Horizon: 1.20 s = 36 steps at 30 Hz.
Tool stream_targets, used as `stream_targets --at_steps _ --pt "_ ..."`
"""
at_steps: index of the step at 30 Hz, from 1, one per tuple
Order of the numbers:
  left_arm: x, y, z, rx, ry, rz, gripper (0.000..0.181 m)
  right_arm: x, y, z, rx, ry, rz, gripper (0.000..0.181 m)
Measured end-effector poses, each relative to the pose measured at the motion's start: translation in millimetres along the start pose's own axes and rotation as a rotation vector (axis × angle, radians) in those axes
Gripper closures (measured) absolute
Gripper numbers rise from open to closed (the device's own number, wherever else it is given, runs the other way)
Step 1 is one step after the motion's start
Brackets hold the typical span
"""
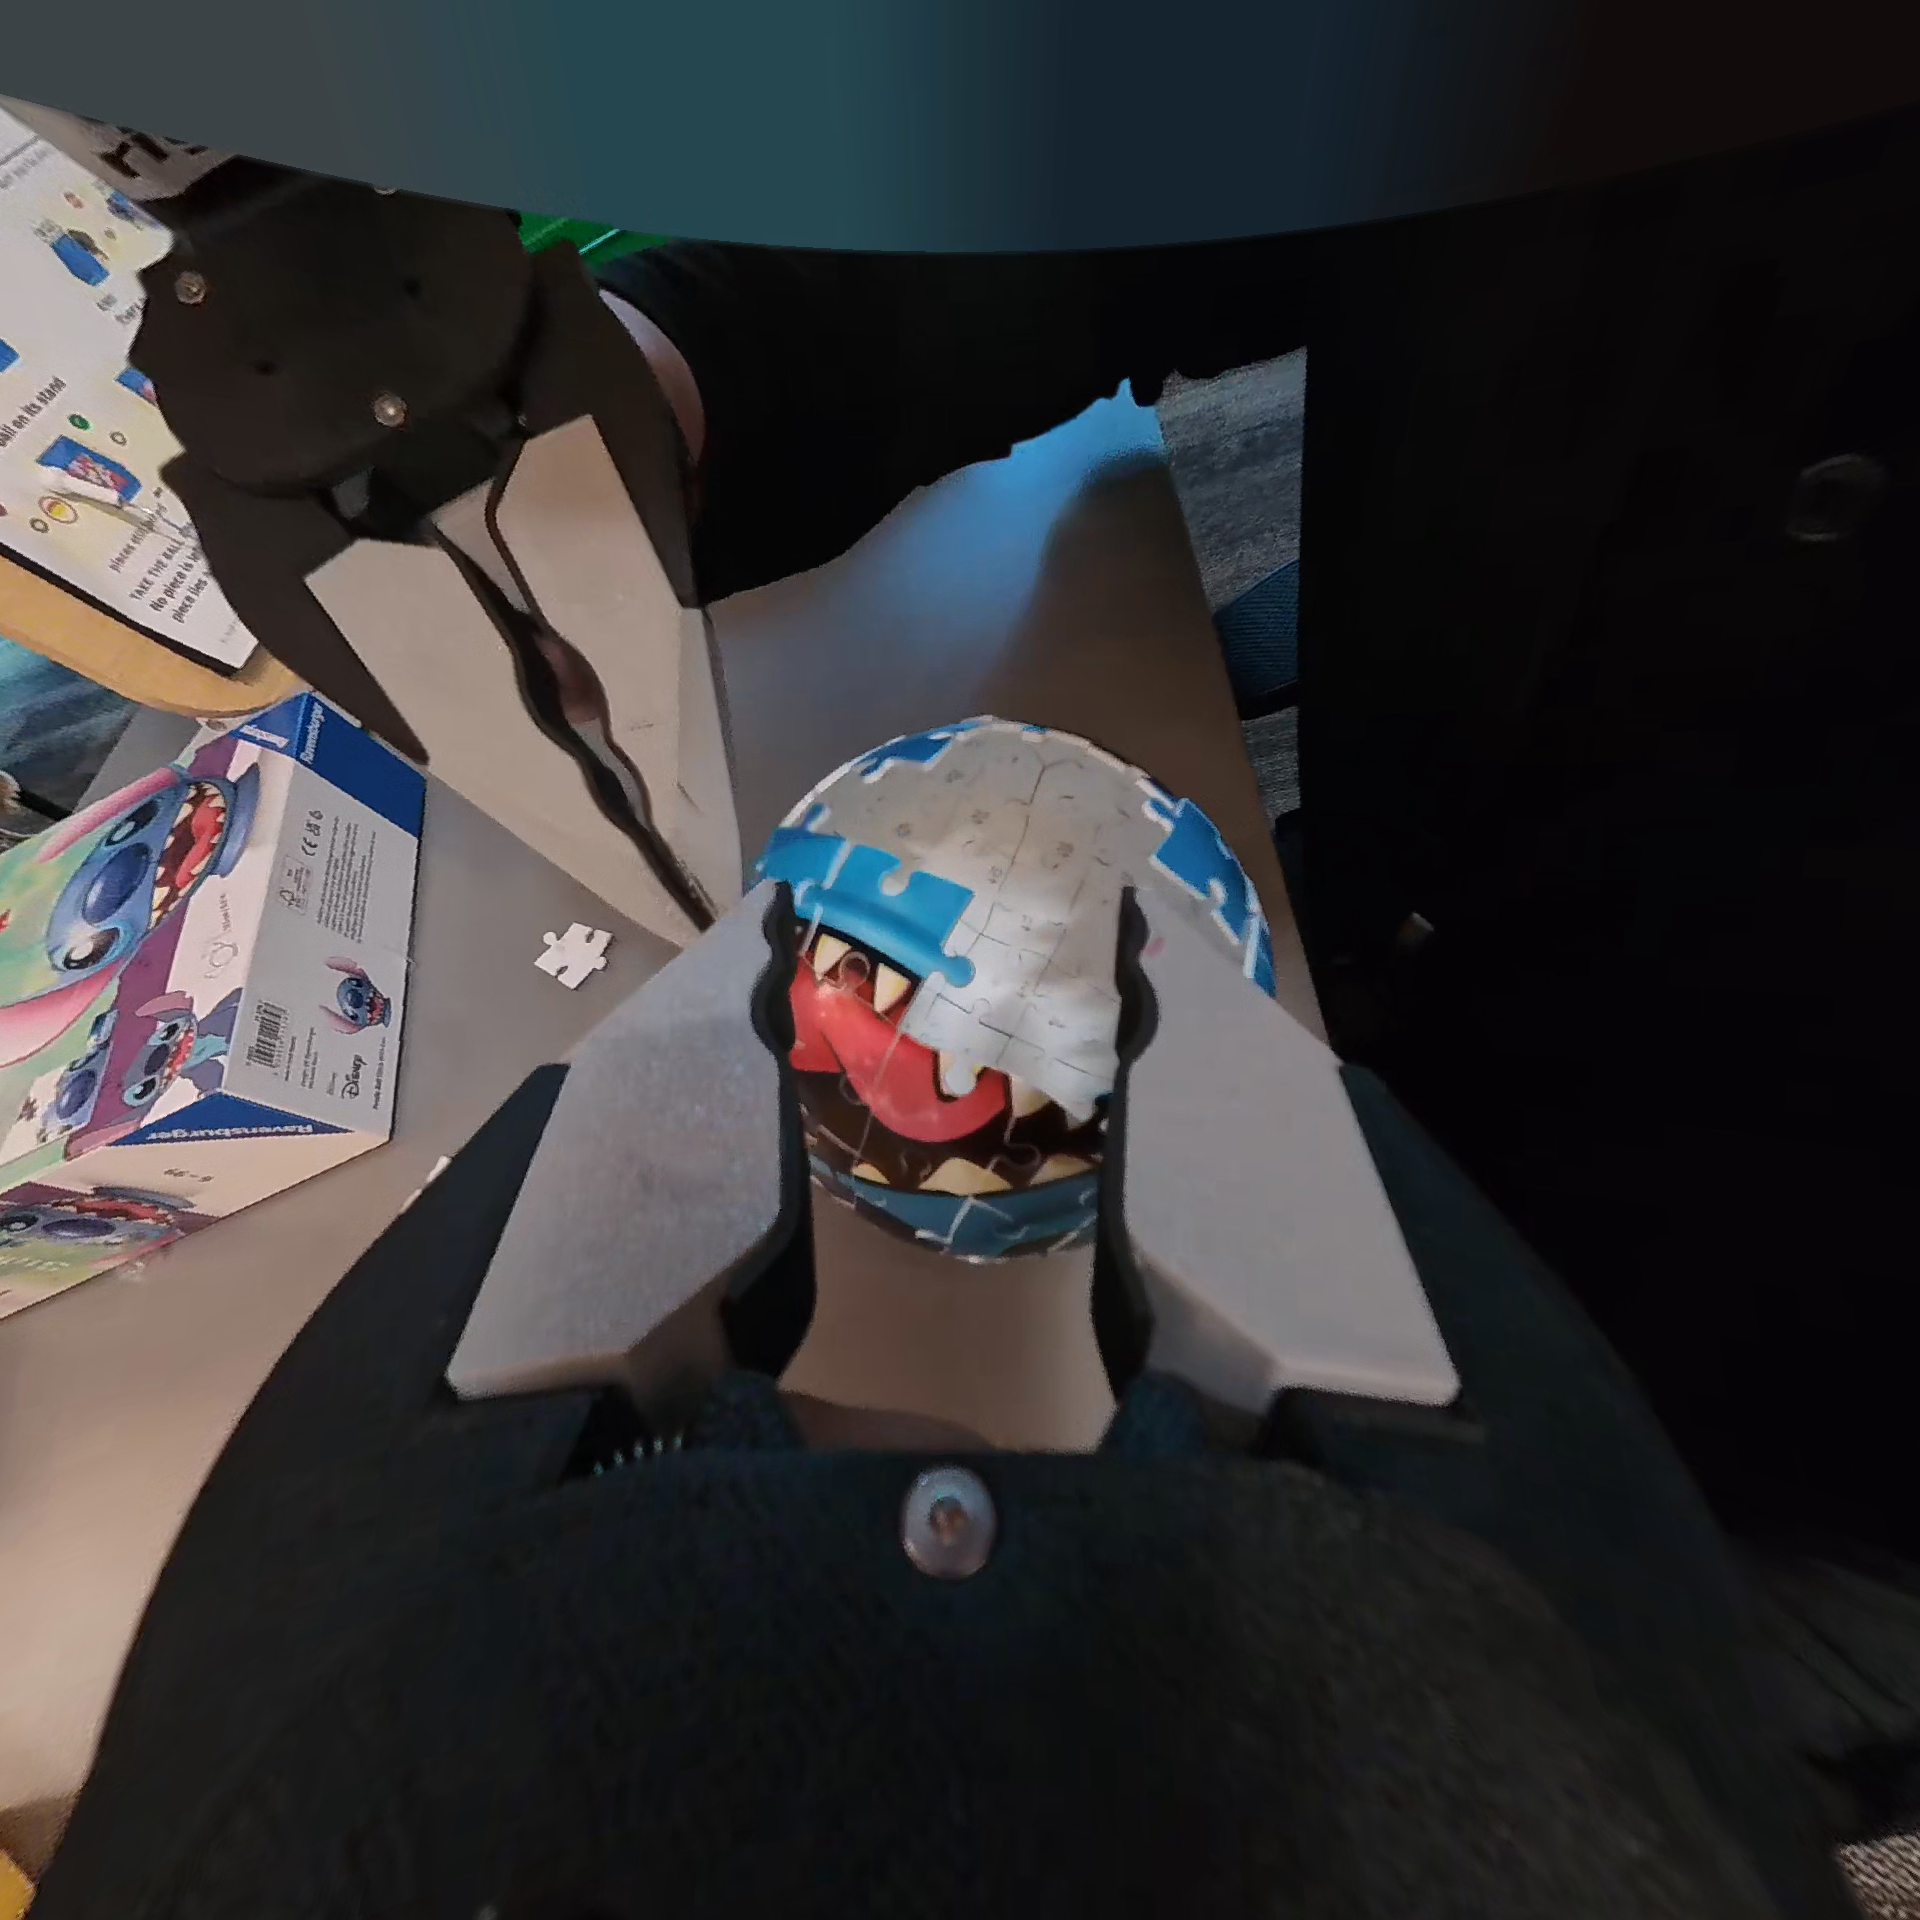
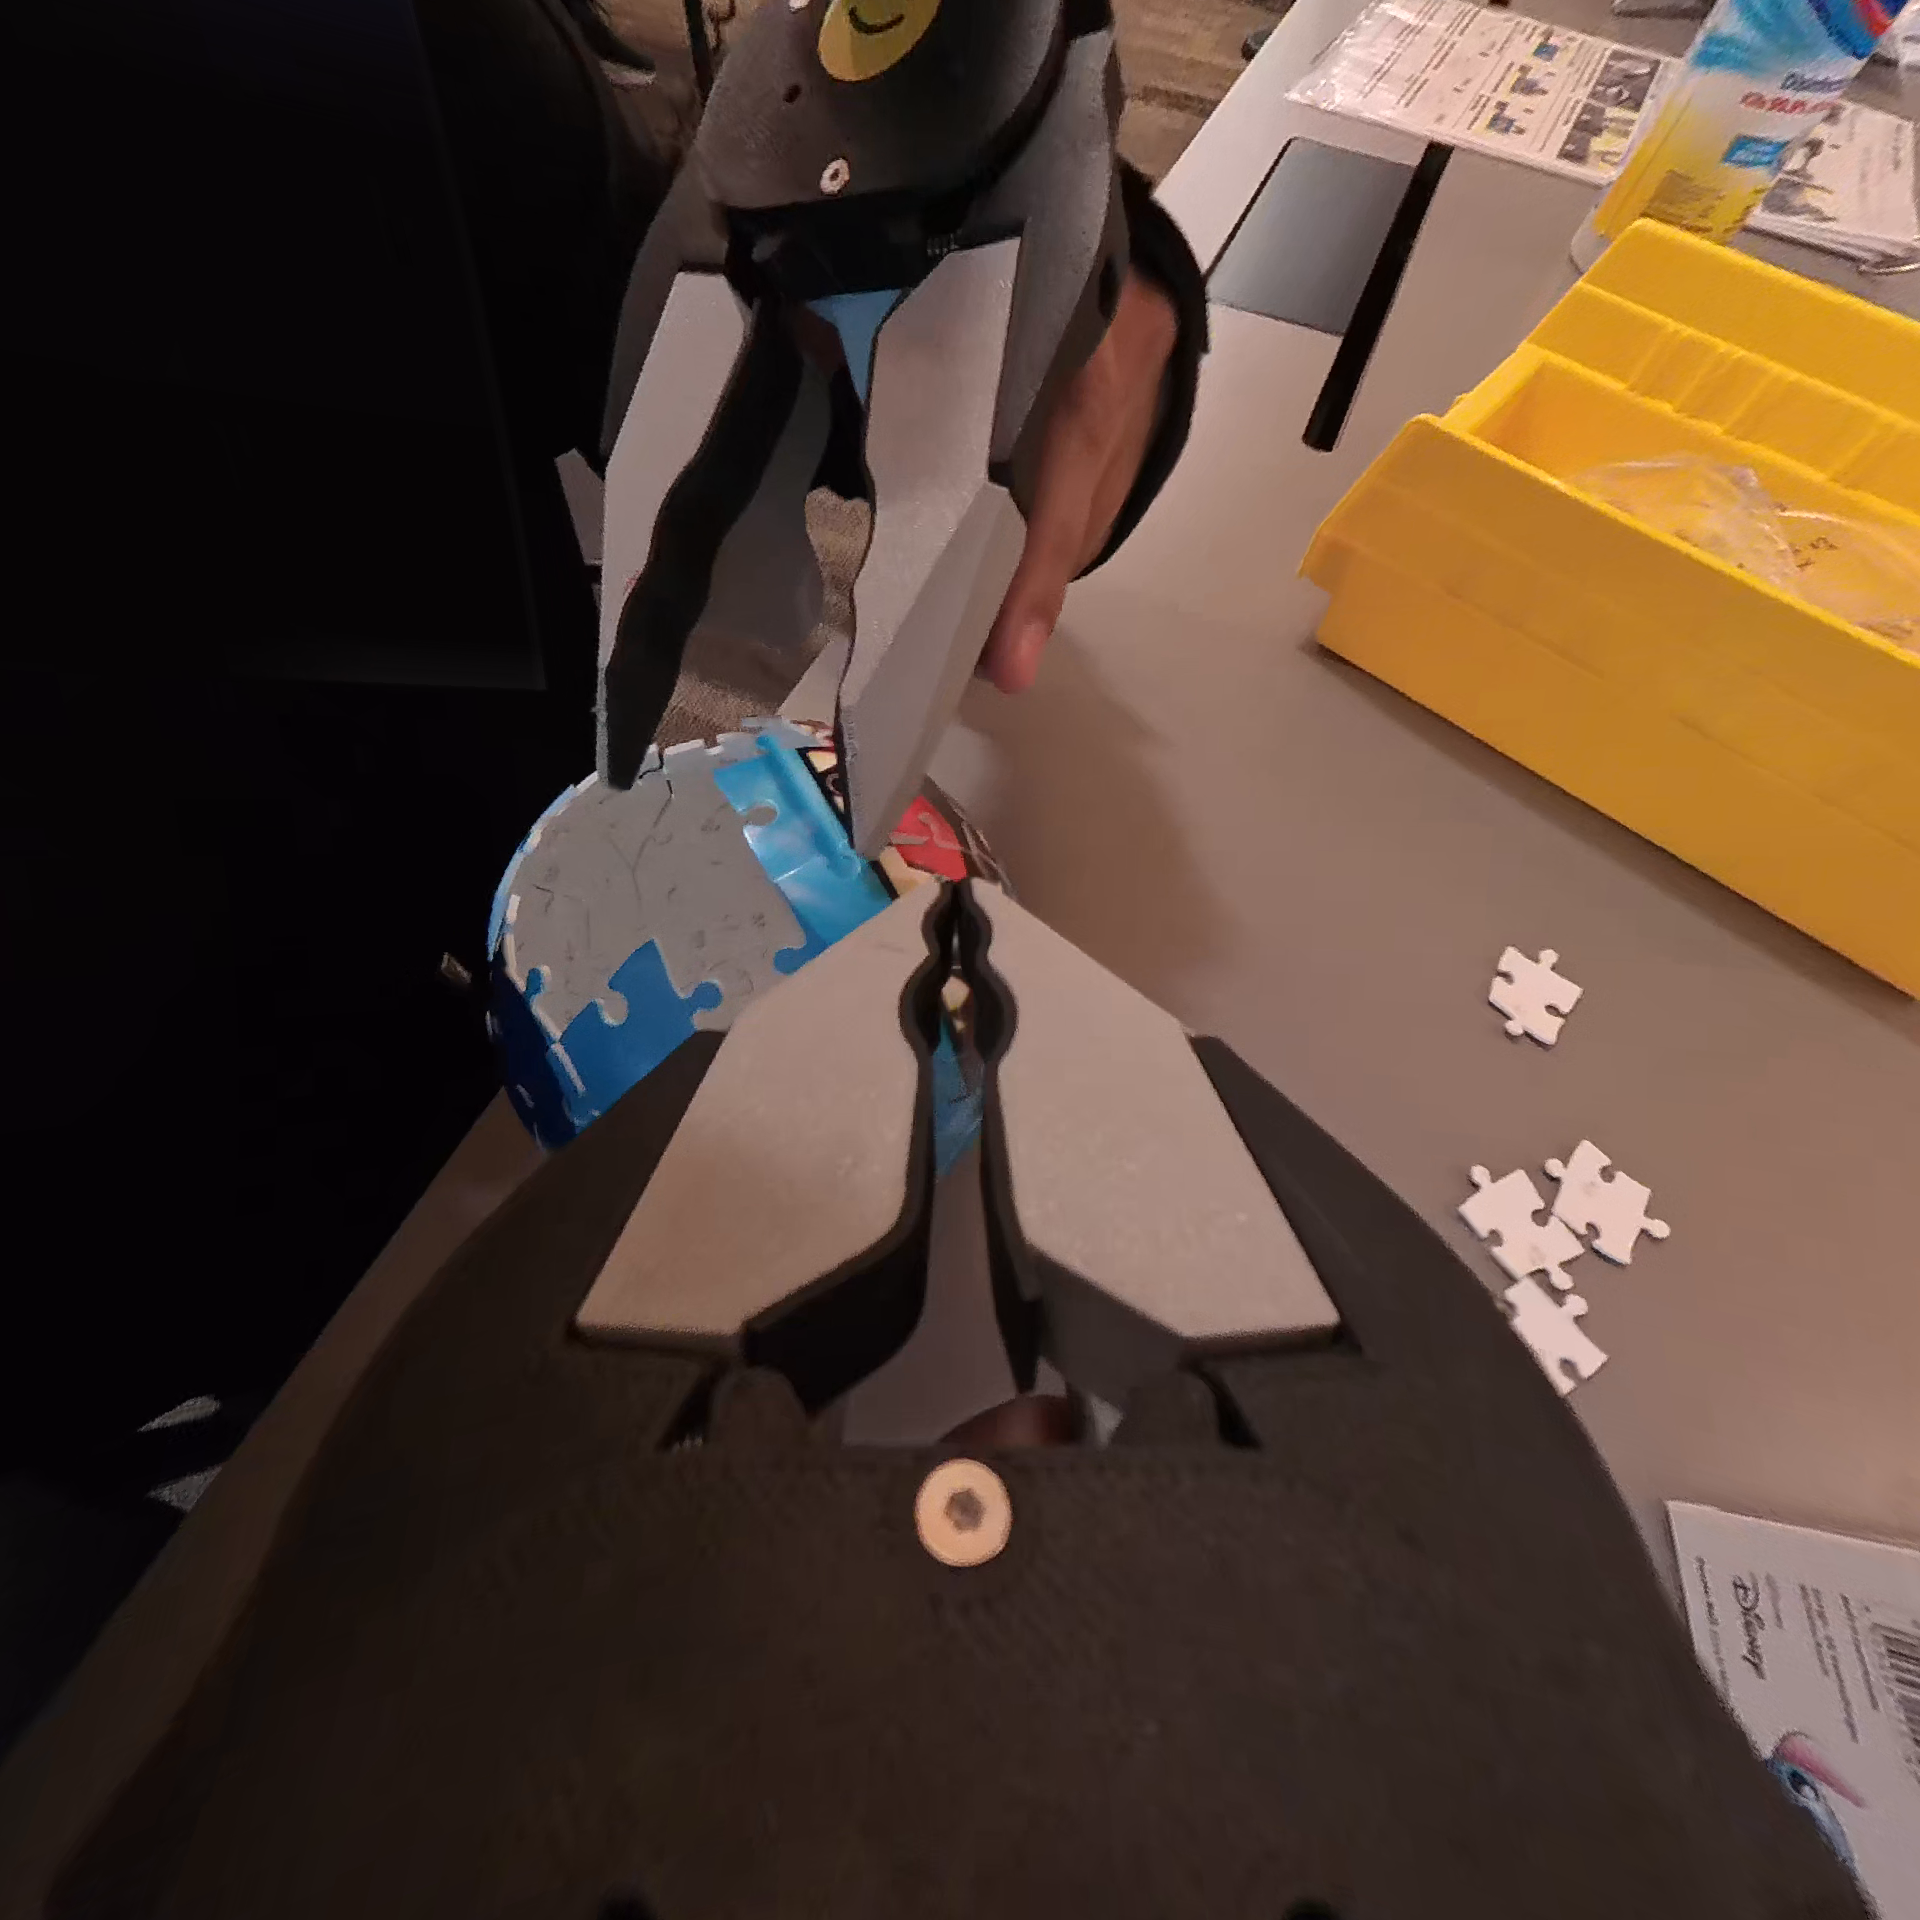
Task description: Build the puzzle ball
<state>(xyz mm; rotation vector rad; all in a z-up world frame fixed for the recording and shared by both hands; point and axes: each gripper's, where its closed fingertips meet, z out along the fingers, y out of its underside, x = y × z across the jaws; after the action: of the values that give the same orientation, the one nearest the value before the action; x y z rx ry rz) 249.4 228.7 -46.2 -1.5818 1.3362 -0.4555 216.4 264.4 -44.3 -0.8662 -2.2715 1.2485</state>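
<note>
Here, at the left edge of the left wrist view, a printed cardboard box (image 1: 223, 987) lies on the grey table (image 1: 468, 1049), an instruction sheet (image 1: 73, 343) above it at upper left, and one loose white piece (image 1: 571, 948) just right of the box. Above that piece the right gripper (image 1: 698, 906) reaches down from the upper left, its dark wavy pads nearly together; nothing can be made out between them, and its tips sit at the ball's left rim. At centre the puzzle ball (image 1: 1013, 925), a partly built hollow shell, is clamped between the parted fingers of the left gripper (image 1: 948, 914), near the table's edge.

In the right wrist view the ball (image 2: 634, 914) sits centre-left, showing matte grey backs, glossy blue faces and interlocking tab edges. To the right lie further loose pieces (image 2: 1536, 995), then a yellow plastic bin (image 2: 1558, 644) at upper right.

The step in hand appears to be seating or pressing a piece along the shell's open edge. Judged from this, the left gripper should squeeze only lightly, since thin curved plastic pieces would flex and pop apart, while the right tips press squarely so tabs click home
</note>
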Motion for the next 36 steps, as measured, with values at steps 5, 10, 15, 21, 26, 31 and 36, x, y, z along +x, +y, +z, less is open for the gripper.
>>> stream_targets --at_steps 5,10,15,21,26,31,36 --pt "-0.9 3.3 1.1 0.003 0.003 -0.004 0.121 1.6 1.4 4.9 -0.037 0.000 -0.031 0.181" --pt "-0.9 4.8 0.6 0.006 0.004 -0.008 0.120 0.1 2.2 4.9 -0.037 -0.013 -0.030 0.181" --pt "-1.3 5.0 0.8 0.008 0.006 -0.005 0.121 4.1 0.6 2.6 -0.024 0.008 -0.028 0.181" --pt "-1.7 6.1 1.1 0.000 -0.008 0.003 0.121 1.8 4.1 6.4 -0.047 0.001 -0.045 0.181" --pt "-1.3 6.6 0.9 -0.005 -0.011 0.006 0.120 -1.6 1.7 5.0 -0.029 -0.017 -0.036 0.181" --pt "-1.6 6.2 1.1 -0.008 -0.014 0.009 0.121 0.1 -0.4 1.8 -0.016 0.008 -0.044 0.181" --pt "-1.9 6.3 1.6 -0.010 -0.017 0.011 0.121 1.2 4.4 2.4 -0.037 0.028 -0.058 0.181"
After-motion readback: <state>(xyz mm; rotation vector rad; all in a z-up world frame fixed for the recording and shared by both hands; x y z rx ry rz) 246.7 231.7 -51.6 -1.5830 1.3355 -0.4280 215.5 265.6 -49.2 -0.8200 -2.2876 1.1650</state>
